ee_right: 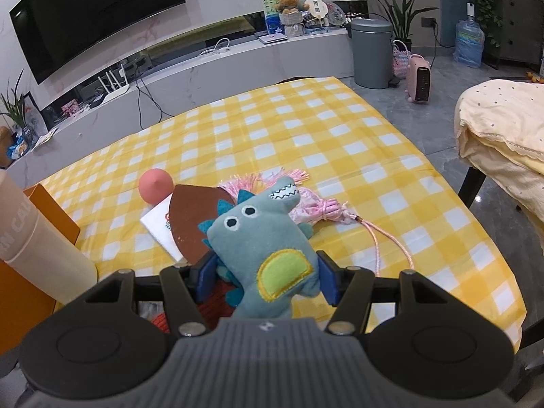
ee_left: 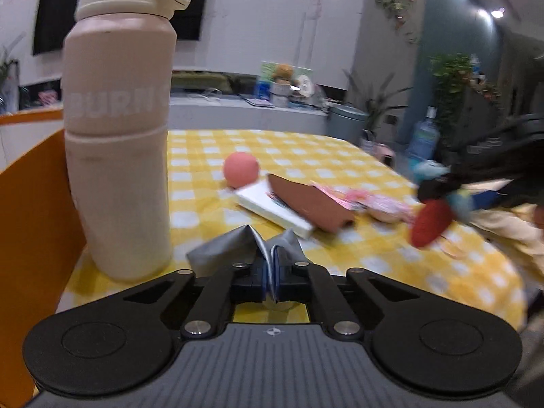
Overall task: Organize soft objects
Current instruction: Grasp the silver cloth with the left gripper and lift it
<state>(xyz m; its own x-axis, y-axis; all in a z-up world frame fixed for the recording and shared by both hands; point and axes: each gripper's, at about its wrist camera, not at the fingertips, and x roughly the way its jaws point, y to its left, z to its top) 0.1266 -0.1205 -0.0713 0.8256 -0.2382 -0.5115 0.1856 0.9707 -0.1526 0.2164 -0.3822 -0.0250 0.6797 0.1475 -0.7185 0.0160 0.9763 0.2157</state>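
Half of red knit thing behind plush dinosaur, blurred elsewhere.

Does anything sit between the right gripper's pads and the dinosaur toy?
No. The right gripper is shut on the teal dinosaur plush, with a blue pad against each side of its body and nothing in between. The left gripper is shut on a grey cloth.

On the yellow-and-white checked desk: one round pink ball, one teal plush dinosaur with a yellow belly patch, one brown leaf-shaped flat piece, one white flat box, one pink tasselled cord bundle, one tall beige plastic bottle, one grey folded cloth.
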